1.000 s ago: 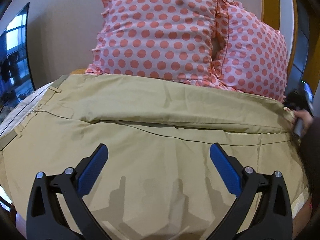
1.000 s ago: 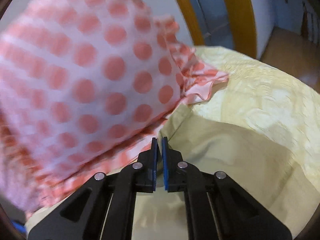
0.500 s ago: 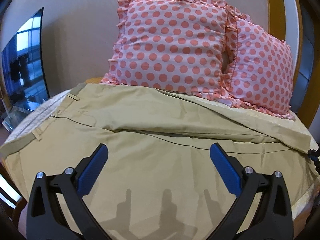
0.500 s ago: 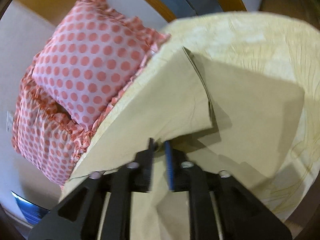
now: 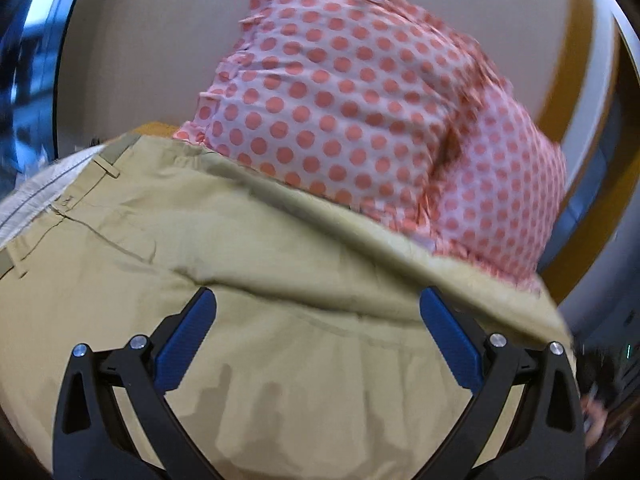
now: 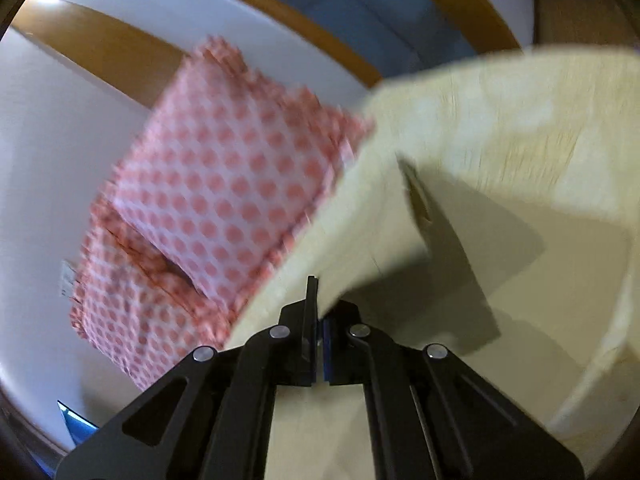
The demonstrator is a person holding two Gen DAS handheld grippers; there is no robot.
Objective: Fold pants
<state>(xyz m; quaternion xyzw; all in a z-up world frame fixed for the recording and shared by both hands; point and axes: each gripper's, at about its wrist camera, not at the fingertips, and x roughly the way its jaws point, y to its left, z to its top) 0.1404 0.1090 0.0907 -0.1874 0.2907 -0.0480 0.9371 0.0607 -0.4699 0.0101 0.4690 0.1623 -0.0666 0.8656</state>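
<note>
Khaki pants (image 5: 260, 260) lie spread across the bed, waistband at the left, legs running right. One leg is lifted and drawn over the other, making a raised fold across the middle. My left gripper (image 5: 318, 320) is open and empty, hovering just above the pants near the fold. My right gripper (image 6: 318, 312) is shut on the hem end of the lifted pant leg (image 6: 360, 240) and holds it up off the bed, casting a shadow beneath.
Two pink polka-dot pillows (image 5: 360, 112) lean against the wall behind the pants, also in the right wrist view (image 6: 224, 208). A pale yellow bedspread (image 6: 540, 128) covers the bed. A dark screen (image 5: 24, 80) stands at far left. A wooden frame (image 6: 120, 52) runs behind.
My right gripper has carried the pant-leg end higher and over. The left gripper has tilted and moved closer to the fold, staying open.
</note>
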